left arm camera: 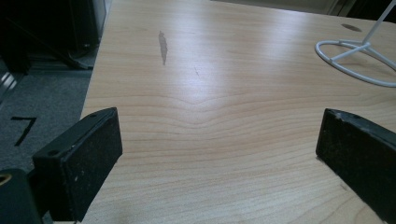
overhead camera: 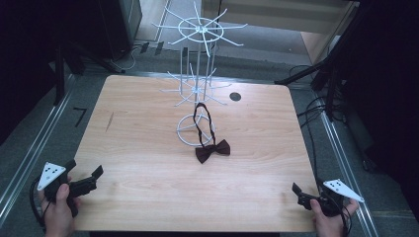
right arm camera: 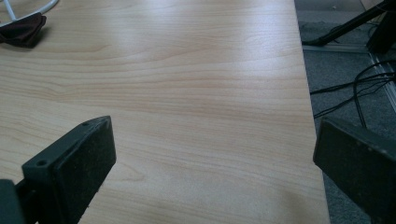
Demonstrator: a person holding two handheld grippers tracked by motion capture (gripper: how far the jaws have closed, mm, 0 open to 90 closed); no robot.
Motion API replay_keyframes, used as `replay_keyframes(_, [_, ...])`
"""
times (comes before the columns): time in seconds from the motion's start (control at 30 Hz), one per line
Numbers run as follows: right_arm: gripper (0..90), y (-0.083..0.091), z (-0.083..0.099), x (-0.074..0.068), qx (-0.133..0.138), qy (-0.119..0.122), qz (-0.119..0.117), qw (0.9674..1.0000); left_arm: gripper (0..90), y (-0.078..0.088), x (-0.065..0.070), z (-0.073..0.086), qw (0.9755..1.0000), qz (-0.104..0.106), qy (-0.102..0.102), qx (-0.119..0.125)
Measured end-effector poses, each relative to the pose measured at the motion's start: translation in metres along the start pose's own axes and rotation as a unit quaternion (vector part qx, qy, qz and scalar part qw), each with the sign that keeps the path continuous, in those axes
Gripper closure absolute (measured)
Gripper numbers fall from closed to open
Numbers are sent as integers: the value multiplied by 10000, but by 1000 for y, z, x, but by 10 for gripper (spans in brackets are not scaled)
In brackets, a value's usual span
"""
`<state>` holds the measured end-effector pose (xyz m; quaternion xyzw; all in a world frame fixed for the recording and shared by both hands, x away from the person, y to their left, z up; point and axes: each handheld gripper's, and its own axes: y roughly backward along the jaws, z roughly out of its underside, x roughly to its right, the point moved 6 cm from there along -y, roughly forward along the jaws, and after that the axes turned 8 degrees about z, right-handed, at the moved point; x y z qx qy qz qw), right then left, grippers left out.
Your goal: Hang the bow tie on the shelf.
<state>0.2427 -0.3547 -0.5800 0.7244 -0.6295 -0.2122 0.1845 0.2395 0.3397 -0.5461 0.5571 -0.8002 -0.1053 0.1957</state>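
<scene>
Left tongs (overhead camera: pixel 97 174) gaped wide, empty, near-left surface (overhead camera: pixel 148 187) corner | right tongs (overhead camera: pixel 296 190) likewise, near-right corner | bow tie (overhead camera: pixel 212 150) lay mid-surface, touching white rack (overhead camera: pixel 197 74) base, strap rising against pole

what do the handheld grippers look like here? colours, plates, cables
Both are black pistol-style units. The left gripper and right gripper each carry a pale grey three-cornered plate with small dark dots on top. The jaws are flat black rectangular blocks with a screw hole near the tip. A black cable trails from each. No sleeves are visible on the forearms.
</scene>
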Motion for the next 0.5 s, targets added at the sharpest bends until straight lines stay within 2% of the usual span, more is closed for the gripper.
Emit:
replay_keyframes(0.17, [0, -3, 0, -3, -17, 170, 66, 9998, 10, 0, 0, 0, 10000, 22, 2, -16])
replay_keyframes(0.43, [0, -5, 1, -3, -71, 151, 140, 9998, 10, -1, -1, 0, 10000, 48, 15, -35])
replay_keyframes(0.5, [0, -4, -1, -5, -36, 244, 214, 9995, 10, -1, -1, 0, 10000, 48, 25, -40])
